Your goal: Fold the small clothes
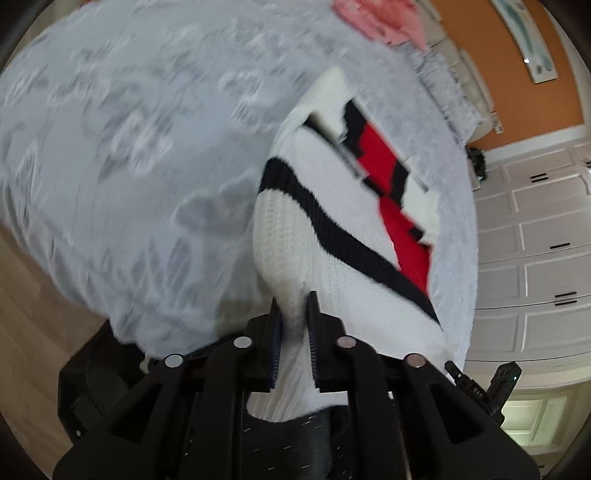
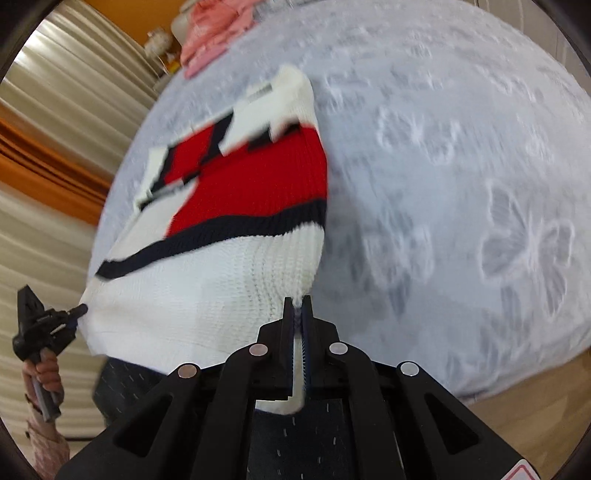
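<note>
1. Sweater, small and knitted in white with a navy band and a red block, hung by its bottom hem over the near edge of the bed, the rest lying up across the pale patterned bedspread toward centre frame.
2. Left claw was clamped down on a bunch of the white hem, fabric squeezed between its narrow jaws at lower centre of the left view.
3. Right claw was pinched tight on the other hem corner, a sliver of white knit showing between its pads at lower centre of the right view.
4. Blur smeared both views, so the finer lay of the knit could not be read.
5. My call on the step: carrying the hem up for a fold. To do it well, both corners should travel level and together, the knit kept taut between the claws so no sag forms, and the hem laid squarely on the upper edge before either grip lets go.
6. Pink clothes sat heaped at the far end of the bed, at the top of both frames.
7. Containers: none showed in either view.
</note>
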### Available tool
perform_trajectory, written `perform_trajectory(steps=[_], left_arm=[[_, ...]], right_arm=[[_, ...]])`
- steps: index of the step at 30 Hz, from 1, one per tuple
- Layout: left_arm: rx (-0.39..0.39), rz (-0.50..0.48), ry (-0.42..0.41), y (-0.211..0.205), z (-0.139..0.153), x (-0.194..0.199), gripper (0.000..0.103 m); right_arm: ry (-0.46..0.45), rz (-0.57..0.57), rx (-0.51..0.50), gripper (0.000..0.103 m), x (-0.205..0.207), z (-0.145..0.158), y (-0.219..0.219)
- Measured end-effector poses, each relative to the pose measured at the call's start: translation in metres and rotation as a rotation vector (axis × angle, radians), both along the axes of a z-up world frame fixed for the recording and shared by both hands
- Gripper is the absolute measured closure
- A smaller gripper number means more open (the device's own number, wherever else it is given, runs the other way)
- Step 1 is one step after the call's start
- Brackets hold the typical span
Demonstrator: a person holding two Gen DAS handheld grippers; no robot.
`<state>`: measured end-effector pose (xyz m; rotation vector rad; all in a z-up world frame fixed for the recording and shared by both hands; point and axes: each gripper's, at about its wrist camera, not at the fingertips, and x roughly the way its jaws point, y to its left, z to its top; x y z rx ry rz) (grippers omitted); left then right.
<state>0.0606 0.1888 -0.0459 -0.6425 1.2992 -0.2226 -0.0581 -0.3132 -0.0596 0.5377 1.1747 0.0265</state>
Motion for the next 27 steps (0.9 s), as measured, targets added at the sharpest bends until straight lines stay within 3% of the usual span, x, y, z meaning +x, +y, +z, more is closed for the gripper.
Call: perform_trajectory(steps=[4,6,8,9,10,12,15,17,18,20,21,27], left_arm=[[-0.01,0.0,0.037,0.011,-0.015,-0.017,0.098],[-0.009,-0.003,0.035,0.013,-0.02,-0.02,0.094],[-0.045,0.024,0.053,0.016,-0.028,-0.02,0.078],[-0.088,0.034,0.077,0.015,-0.033,-0.021,0.051],[-0.119,0.044,0.093,0.013,-0.036,-0.021,0.032],[-0.13,0.046,0.11,0.007,-0.041,-0.022,0.029],[-0.095,0.054,0.169,-0.004,-0.057,-0.018,0.027],[-0.13,0.082,0.217,-0.007,-0.07,-0.017,0.027],[-0.161,0.094,0.223,-0.01,-0.075,-0.017,0.033],[-0.174,0.075,0.2,-0.02,-0.075,-0.016,0.066],[-0.133,0.061,0.181,-0.024,-0.07,-0.016,0.091],[-0.175,0.087,0.059,-0.001,-0.015,-0.034,0.096]], right_arm=[[-0.006,-0.028,0.052,0.099,-0.026,-0.012,0.001],[-0.003,-0.023,0.034,0.095,-0.019,-0.019,0.004],[0.063,-0.029,0.052,0.088,-0.013,-0.032,0.005],[0.077,-0.033,0.07,0.081,-0.007,-0.039,0.006],[0.089,-0.036,0.094,0.075,-0.005,-0.047,0.007],[0.107,-0.039,0.087,0.051,-0.002,-0.055,0.012],[0.177,-0.044,0.056,0.044,0.005,-0.073,0.017],[0.214,-0.056,0.095,0.044,0.009,-0.087,0.021],[0.209,-0.054,0.124,0.058,0.01,-0.09,0.023],[0.172,-0.053,0.184,0.092,0.01,-0.087,0.027],[0.152,-0.059,0.192,0.094,0.01,-0.083,0.027],[-0.081,-0.091,0.211,0.096,-0.02,-0.004,0.013]])
